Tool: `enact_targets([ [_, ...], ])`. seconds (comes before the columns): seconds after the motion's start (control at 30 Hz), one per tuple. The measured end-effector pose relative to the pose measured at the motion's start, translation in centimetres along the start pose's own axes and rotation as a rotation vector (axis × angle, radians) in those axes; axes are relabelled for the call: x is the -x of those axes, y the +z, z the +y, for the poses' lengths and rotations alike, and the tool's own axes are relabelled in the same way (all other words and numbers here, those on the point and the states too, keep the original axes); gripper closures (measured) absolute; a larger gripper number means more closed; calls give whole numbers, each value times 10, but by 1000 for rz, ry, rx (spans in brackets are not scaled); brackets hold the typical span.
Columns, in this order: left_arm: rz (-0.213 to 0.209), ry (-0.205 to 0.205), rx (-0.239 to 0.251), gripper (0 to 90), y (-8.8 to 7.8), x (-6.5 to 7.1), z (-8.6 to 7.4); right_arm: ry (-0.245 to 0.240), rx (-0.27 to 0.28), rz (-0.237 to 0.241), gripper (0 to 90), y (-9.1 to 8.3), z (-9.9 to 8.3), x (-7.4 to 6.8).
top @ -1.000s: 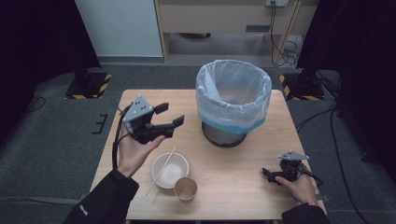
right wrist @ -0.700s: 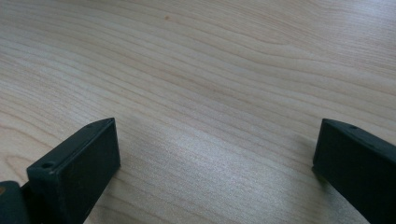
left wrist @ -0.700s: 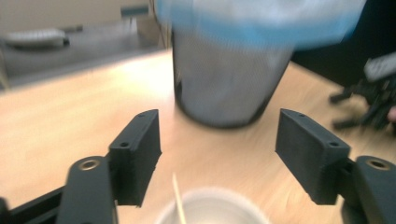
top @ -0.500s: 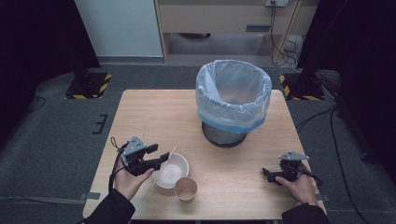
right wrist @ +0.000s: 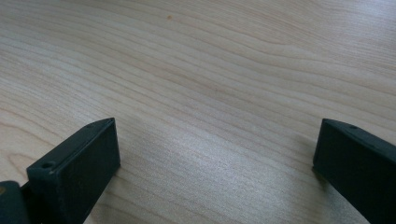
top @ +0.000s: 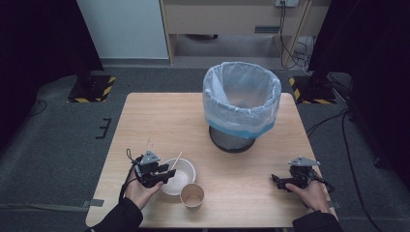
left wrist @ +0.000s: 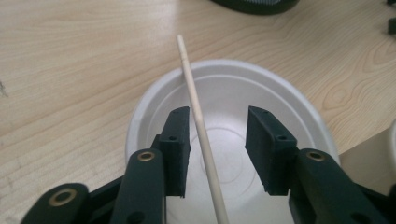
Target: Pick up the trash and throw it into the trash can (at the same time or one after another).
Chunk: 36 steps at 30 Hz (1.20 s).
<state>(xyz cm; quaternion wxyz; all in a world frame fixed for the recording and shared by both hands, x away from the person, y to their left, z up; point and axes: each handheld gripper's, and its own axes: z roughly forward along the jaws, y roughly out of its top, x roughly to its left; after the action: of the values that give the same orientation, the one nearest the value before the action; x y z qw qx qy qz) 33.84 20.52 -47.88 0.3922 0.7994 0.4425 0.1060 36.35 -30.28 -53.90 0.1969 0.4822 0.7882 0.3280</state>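
Note:
A white foam bowl [top: 185, 173] sits near the table's front left, with a thin wooden stick [top: 177, 159] leaning across its rim. My left gripper [top: 165, 175] hangs low over the bowl's left side. In the left gripper view the stick [left wrist: 192, 93] runs between the jaws of the left gripper [left wrist: 219, 119], close to the left pad [left wrist: 180, 135], over the bowl [left wrist: 285, 93]. The jaws have just been closing and are still open, with no pad pressing on the stick. My right gripper [top: 276, 180] rests at the front right, open with nothing in it [right wrist: 217, 144].
A brown paper cup [top: 192, 195] stands just in front of the bowl. A bin lined with a clear bag [top: 241, 101] stands at the back right of the wooden table [top: 159, 121]. Dark floor surrounds the table.
My left gripper has dropped from above the table down to the bowl, and its jaws have narrowed around the stick. The right gripper has stayed where it was.

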Motion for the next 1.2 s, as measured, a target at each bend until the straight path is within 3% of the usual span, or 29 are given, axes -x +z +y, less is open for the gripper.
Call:
enact_targets([
  [0.33,30,-15,-81,716,3,-3,-2,0,0,0,8,0,0,0],
  [0.6,19,-47,-124,782,3,-2,-2,0,0,0,8,0,0,0],
  [0.83,15,-41,-146,852,3,0,0,2,0,0,8,0,0,0],
  [1.0,2,-44,-134,854,1,1,1,0,0,0,8,0,0,0],
  [1.2,-8,-33,-46,854,-10,4,9,0,0,0,8,0,0,0],
])
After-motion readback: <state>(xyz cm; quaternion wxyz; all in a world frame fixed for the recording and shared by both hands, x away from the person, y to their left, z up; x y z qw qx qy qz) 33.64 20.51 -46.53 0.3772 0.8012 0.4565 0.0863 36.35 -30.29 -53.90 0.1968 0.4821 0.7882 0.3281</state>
